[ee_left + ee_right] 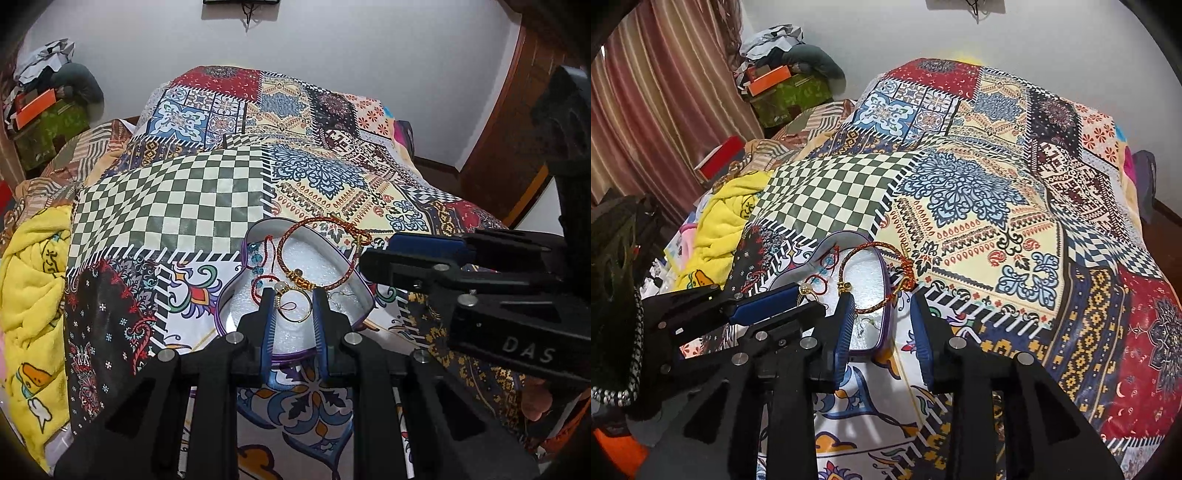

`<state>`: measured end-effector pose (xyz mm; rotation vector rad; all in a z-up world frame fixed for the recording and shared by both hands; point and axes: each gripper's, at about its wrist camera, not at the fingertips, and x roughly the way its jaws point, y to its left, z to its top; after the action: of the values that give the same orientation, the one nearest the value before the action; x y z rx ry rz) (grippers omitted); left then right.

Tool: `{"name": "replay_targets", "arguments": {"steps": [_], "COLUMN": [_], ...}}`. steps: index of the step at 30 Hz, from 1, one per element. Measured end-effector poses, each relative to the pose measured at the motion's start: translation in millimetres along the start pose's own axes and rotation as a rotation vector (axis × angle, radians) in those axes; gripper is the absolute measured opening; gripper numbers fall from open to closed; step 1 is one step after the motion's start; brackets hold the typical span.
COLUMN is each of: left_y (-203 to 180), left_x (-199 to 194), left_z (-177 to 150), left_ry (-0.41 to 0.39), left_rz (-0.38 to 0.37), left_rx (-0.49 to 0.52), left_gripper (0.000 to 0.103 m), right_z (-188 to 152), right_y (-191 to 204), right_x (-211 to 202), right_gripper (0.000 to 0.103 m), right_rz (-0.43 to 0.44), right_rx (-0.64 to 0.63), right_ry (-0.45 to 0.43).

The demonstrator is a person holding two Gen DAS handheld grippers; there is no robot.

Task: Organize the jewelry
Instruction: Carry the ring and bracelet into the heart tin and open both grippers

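A heart-shaped tin with a purple rim and white foam lining lies open on the patchwork bedspread. My left gripper is shut on a gold ring just above the foam; the ring shows at that gripper's blue fingertips in the right wrist view. A braided red-and-gold bracelet lies across the tin's far rim. My right gripper is open and straddles the tin's wall, its pads clear of the bracelet. A red cord bracelet with turquoise beads and small silver earrings rest inside.
The patchwork bedspread rises into a hump behind the tin. A yellow blanket is bunched at the left. Boxes and clothes pile up by the curtain, and a wooden door stands at the far right.
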<state>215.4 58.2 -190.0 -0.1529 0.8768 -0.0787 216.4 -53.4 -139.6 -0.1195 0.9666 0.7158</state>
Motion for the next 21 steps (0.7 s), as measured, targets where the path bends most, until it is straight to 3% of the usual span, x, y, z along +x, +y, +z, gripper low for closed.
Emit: {"name": "replay_targets", "arguments": {"steps": [4,8,21], "left_y": [-1,0,-15], "left_x": [0,-2,-53], "left_z": [2,4,8], "left_ry": [0.012,0.017,-0.06], "left_rz": [0.006,0.019,0.015], "left_rx": [-0.003,-0.015,0.009], "left_gripper": [0.02,0.04,0.041], "right_z": [-1,-3,-17], "right_y": [-3,-5,-21], "right_x": [-10,-19,-67], "right_gripper": [0.028,0.028,0.028], "right_rz": [0.003,-0.008,-0.067], "right_rx": [0.013,0.011,0.046], "right_ry": [-0.014,-0.028,-0.092]}}
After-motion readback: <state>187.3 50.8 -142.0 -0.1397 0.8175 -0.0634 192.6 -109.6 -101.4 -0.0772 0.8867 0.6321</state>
